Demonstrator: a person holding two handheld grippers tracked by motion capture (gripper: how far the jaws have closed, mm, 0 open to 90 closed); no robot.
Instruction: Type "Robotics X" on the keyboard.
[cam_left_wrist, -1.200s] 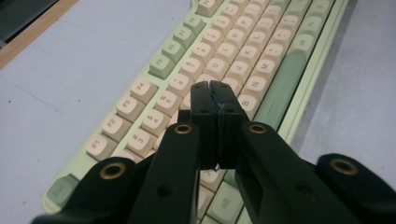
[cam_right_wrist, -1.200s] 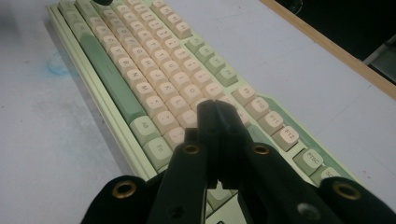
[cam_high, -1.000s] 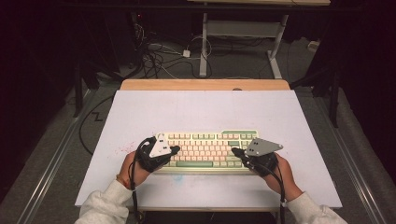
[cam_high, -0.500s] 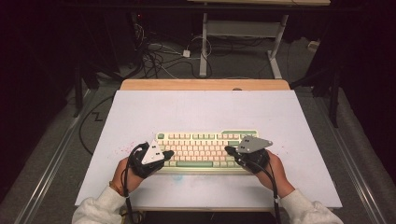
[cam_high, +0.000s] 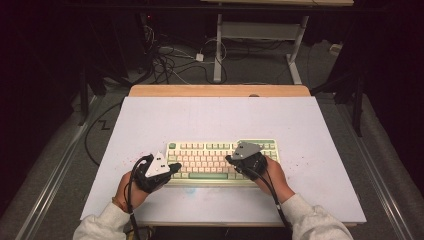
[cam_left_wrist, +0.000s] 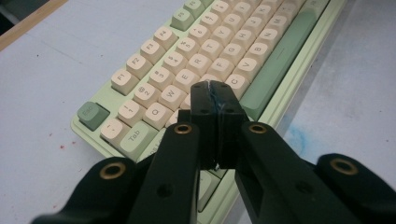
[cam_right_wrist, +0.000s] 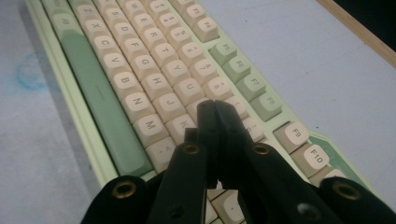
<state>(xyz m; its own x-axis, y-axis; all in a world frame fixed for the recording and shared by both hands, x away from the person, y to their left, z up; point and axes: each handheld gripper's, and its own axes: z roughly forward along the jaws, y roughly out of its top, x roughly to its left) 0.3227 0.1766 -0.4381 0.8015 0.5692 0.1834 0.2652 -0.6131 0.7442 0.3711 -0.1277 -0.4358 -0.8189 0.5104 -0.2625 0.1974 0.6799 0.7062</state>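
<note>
A pale green keyboard (cam_high: 210, 156) with cream keys lies on the white tabletop, toward the near side. My left gripper (cam_high: 176, 167) is at the keyboard's left end, pointing right. In the left gripper view its black jaws are pressed together with nothing between them; the left gripper (cam_left_wrist: 214, 89) hangs over the keyboard (cam_left_wrist: 219, 42) near the left-hand letter keys. My right gripper (cam_high: 229, 159) reaches in from the right above the keys. Its jaws also meet; the right gripper (cam_right_wrist: 214, 108) is just above the keyboard (cam_right_wrist: 140, 74), near the J and K keys. Whether either tip touches a key I cannot tell.
The white tabletop (cam_high: 215, 117) has a wooden far edge (cam_high: 220, 90). A faint blue smudge (cam_right_wrist: 32, 74) marks the surface in front of the space bar. Cables (cam_high: 170, 60) and a desk frame (cam_high: 260, 35) stand on the floor behind the table.
My right gripper has slid left from the keyboard's right end to over the right-hand letter keys. The left gripper has drawn back slightly toward the near left. Both stay shut.
</note>
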